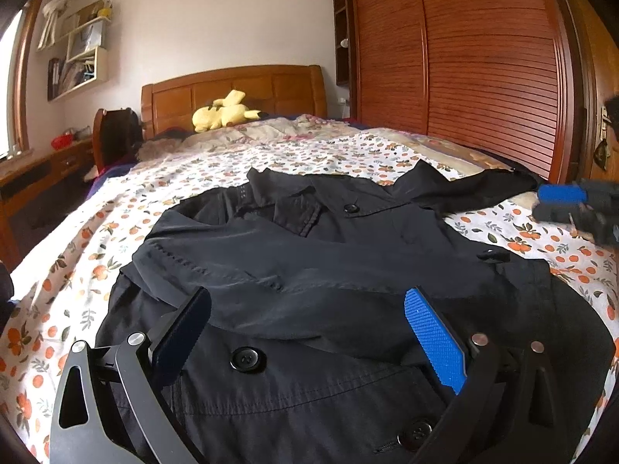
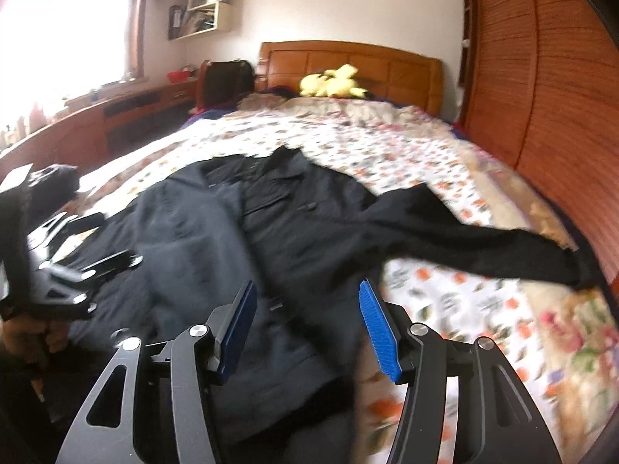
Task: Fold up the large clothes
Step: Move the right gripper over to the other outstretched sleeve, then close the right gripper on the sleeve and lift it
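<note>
Black coat (image 1: 329, 263) spread beneath and ahead of both parted, empty grippers, left (image 1: 309, 332) and right (image 2: 305, 332).

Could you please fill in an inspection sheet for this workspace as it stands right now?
Surface: bed with an orange-flowered sheet.
Job's things: black coat lying front up, one sleeve stretched out toward the wardrobe, the other folded across the chest.
Clutter: yellow plush toy by the headboard.
Grippers: left gripper open above the coat's lower front; right gripper open over the coat's edge; neither holds anything.
Cables: nothing seen.
Surroundings: wooden wardrobe, wall shelves, bright window.
</note>
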`<state>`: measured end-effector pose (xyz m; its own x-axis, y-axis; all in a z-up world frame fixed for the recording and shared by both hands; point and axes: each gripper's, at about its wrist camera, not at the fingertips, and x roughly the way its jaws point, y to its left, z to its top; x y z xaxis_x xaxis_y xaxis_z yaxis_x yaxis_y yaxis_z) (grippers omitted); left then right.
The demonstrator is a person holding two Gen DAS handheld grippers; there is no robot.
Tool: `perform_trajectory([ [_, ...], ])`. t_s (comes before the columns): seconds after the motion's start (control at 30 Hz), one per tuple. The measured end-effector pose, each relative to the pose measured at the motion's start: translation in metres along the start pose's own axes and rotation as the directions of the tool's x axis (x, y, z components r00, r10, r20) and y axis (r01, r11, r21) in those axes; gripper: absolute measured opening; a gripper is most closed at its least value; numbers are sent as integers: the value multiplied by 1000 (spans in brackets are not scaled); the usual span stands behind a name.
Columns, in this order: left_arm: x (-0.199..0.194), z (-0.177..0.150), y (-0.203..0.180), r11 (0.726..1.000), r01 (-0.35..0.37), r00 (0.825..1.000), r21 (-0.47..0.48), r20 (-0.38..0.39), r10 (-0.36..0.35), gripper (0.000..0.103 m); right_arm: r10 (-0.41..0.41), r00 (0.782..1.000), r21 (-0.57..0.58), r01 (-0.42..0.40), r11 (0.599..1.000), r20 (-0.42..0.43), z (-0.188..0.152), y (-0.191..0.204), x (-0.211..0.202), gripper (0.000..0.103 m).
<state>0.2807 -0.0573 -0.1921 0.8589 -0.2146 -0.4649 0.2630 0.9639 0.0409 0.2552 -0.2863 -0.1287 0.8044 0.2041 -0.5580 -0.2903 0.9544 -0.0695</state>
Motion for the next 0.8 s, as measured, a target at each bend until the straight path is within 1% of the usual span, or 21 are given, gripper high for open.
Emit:
perform_trajectory([
  [0.1, -4, 0, 2, 1000, 1, 1000, -6, 16, -1, 101, -62, 998, 9, 62, 998, -6, 14, -25, 5, 53],
  [0.17, -5, 1, 3, 1000, 2, 1000, -7, 21, -2, 101, -88, 996, 24, 88, 996, -13, 22, -42, 12, 53],
  [0.23, -6, 1, 3, 1000, 4, 1000, -7, 24, -4, 101, -121, 992, 38, 122, 992, -29, 29, -59, 24, 53],
  [0.37, -7, 1, 2, 1000, 9, 1000, -2, 30, -9, 101, -161, 985, 72, 166, 984, -69, 36, -88, 52, 54],
  [0.43, -8, 1, 1, 1000, 10, 999, 2, 33, -10, 101, -177, 979, 103, 187, 977, -101, 36, -104, 69, 56],
  [0.47, -8, 1, 1, 1000, 11, 999, 3, 33, -11, 101, -178, 978, 116, 191, 975, -112, 35, -110, 76, 58],
  [0.5, -8, 1, 1, 1000, 11, 999, 5, 33, -11, 101, -181, 976, 131, 196, 972, -123, 34, -116, 83, 63],
  [0.53, -8, 1, 1, 1000, 11, 999, 5, 33, -11, 101, -190, 972, 151, 210, 966, -137, 33, -125, 93, 64],
  [0.7, -9, 1, 0, 1000, 11, 999, 3, 34, -11, 101, -200, 959, 221, 244, 944, -202, 23, -157, 126, 64],
  [0.8, -9, 1, 0, 1000, 17, 999, 3, 34, -17, 101, -201, 949, 287, 268, 920, -244, 15, -180, 142, 64],
])
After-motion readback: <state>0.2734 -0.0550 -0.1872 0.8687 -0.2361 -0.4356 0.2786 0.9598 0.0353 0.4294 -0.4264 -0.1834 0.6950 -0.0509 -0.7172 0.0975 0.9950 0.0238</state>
